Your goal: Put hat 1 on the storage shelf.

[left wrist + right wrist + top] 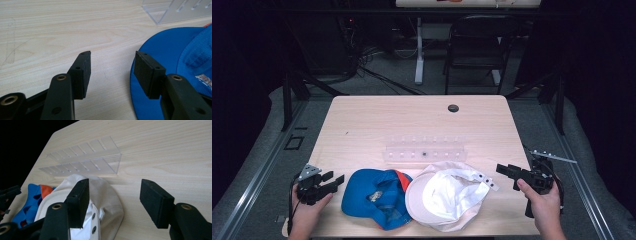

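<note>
A blue cap (374,196) with an orange patch lies upside down near the table's front edge, and a white cap (447,195) lies beside it on the right. My left gripper (332,181) stands open just left of the blue cap (175,57), its jaws empty, the right jaw close over the brim. My right gripper (503,169) is open too, right of the white cap (105,195), nothing between its jaws (113,195). A clear plastic rack (424,148) with slots lies behind both caps.
The light wooden table (377,117) has a round cable hole (453,108) at the back. A black folding chair (477,42) and a white desk leg (419,50) stand beyond it. The clear rack appears again (85,158) and its corner (175,10).
</note>
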